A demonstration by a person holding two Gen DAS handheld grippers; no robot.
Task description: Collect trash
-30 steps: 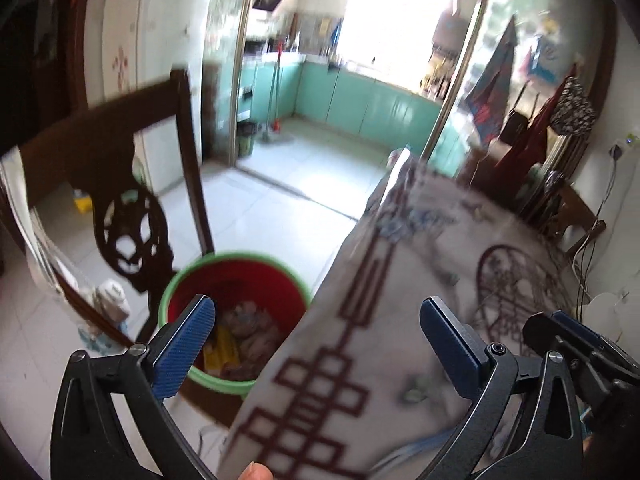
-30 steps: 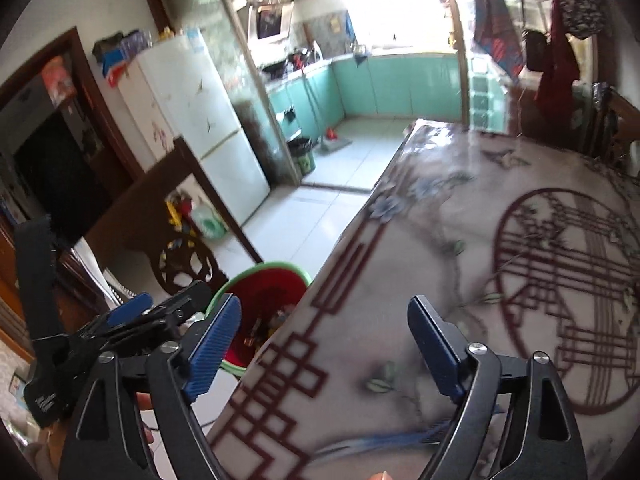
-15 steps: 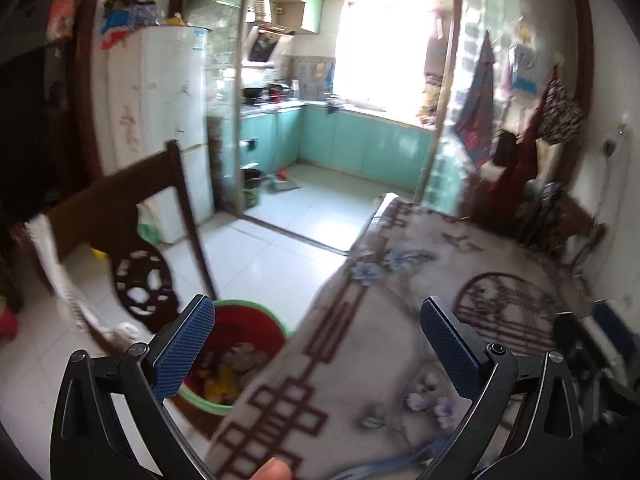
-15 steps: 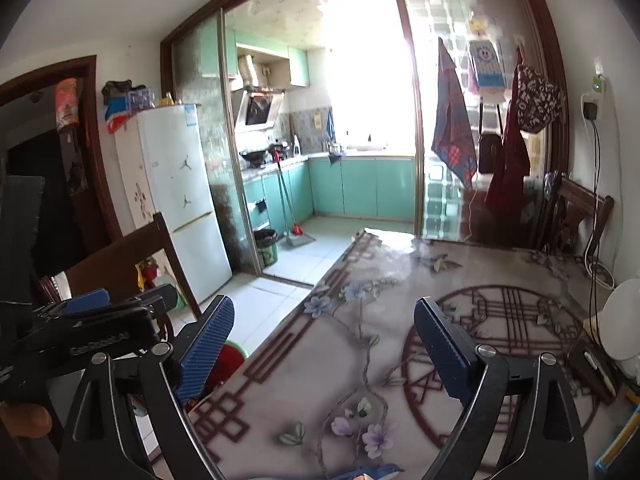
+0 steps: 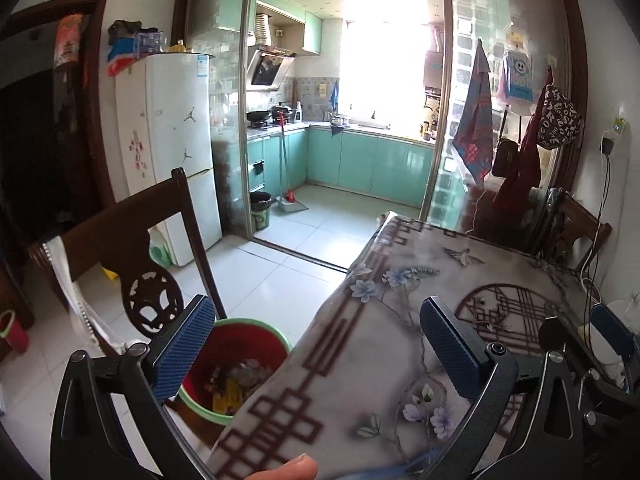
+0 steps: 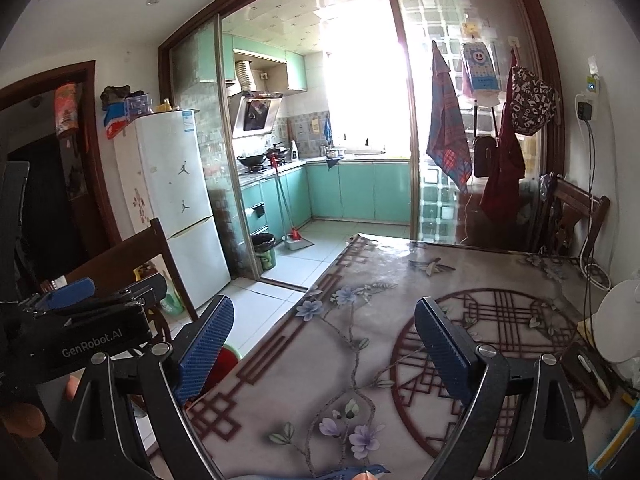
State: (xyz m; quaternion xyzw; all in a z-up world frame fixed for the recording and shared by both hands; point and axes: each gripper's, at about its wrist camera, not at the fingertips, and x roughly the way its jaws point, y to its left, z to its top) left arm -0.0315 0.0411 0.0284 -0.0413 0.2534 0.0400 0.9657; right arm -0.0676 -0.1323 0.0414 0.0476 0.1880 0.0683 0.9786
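A red bin with a green rim (image 5: 276,344) stands on the floor beside the table's left edge, with wrappers and scraps (image 5: 234,380) inside. My left gripper (image 5: 316,350) is open and empty above the bin and the table edge. My right gripper (image 6: 324,352) is open over the flowered tablecloth (image 6: 360,300), nothing between its fingers. Only a red sliver of the bin (image 6: 228,360) shows in the right wrist view. The left gripper (image 6: 108,292) is at that view's left edge, and the right gripper (image 5: 584,332) is at the left wrist view's right edge.
A dark wooden chair (image 5: 140,240) stands just behind the bin. A white fridge (image 5: 176,152) and a kitchen doorway with a small black bin (image 5: 260,208) lie beyond. At the table's right edge are a white object (image 6: 620,316) and a dark flat case (image 6: 584,372). A thumb (image 5: 288,470) shows at the bottom.
Both views have lifted and pulled back: the bin has sunk low in the left wrist view and nearly left the right one, and the room ahead now fills both. Both grippers stay open and empty.
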